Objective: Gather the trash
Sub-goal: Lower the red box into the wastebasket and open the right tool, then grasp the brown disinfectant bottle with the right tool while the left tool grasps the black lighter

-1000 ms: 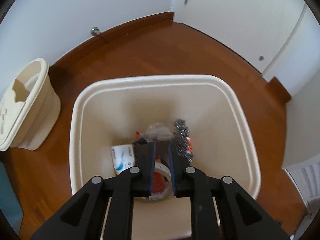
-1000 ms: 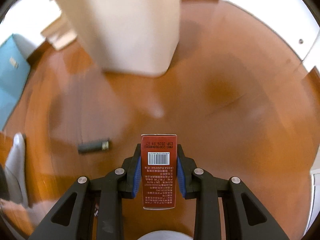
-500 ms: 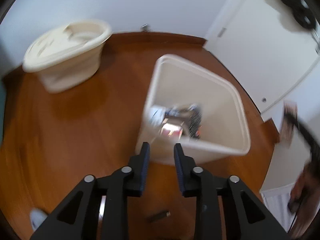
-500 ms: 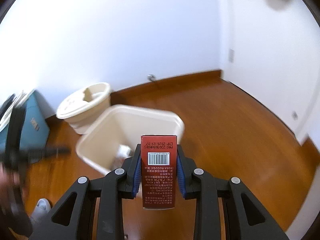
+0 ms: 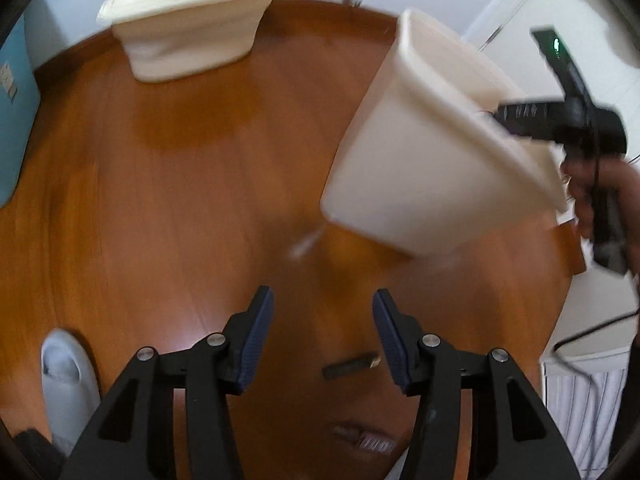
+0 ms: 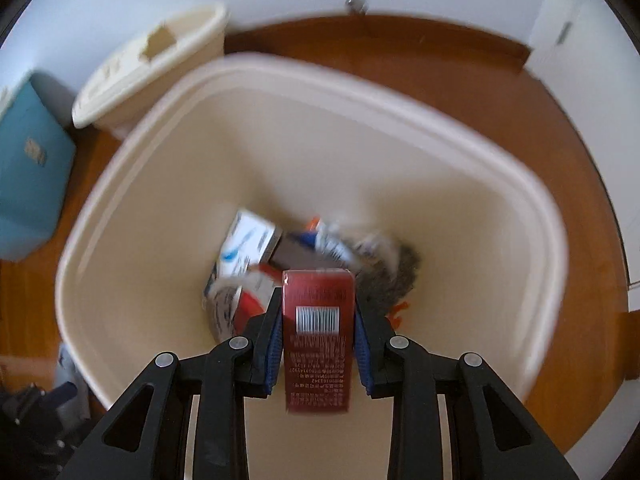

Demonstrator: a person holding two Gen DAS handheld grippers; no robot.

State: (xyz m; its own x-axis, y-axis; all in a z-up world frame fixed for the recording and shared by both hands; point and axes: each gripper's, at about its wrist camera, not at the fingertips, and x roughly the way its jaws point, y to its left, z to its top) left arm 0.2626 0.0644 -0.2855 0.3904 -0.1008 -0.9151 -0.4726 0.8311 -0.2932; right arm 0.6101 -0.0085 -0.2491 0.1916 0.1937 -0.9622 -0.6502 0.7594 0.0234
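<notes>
- Right wrist view shows the red carton [image 6: 318,330], barcode face up, clamped between the blue pads of the right gripper [image 6: 318,312]; the pads press on both of its long sides.
- That carton hangs above the open mouth of the cream bin [image 6: 400,148], over the rubbish lying at the bottom.
- Down inside the bin lie a white and blue box [image 6: 246,246], a roll with red on it [image 6: 240,300] and a grey fuzzy clump [image 6: 396,276]; motion blur hides finer detail.
- Left wrist view shows the left gripper [image 5: 323,336] with nothing between its pads; its jaws have just been opening and stand well apart over bare wooden floor [image 5: 180,200].
- A small dark stick-shaped piece of litter [image 5: 350,365] lies on the floor just below the gap between those jaws, nearer the right-hand pad.
- From this side the cream bin [image 5: 404,168] appears at upper right, seen from outside, with the other gripper and the hand [image 5: 600,196] holding it over its rim.
- A second cream container with a lid [image 5: 188,28] stands by the wall, apart from the bin.
- A blue box [image 6: 28,180] sits at the left edge by that container.
- A white slipper [image 5: 68,376] shows at the lower left of the floor.
</notes>
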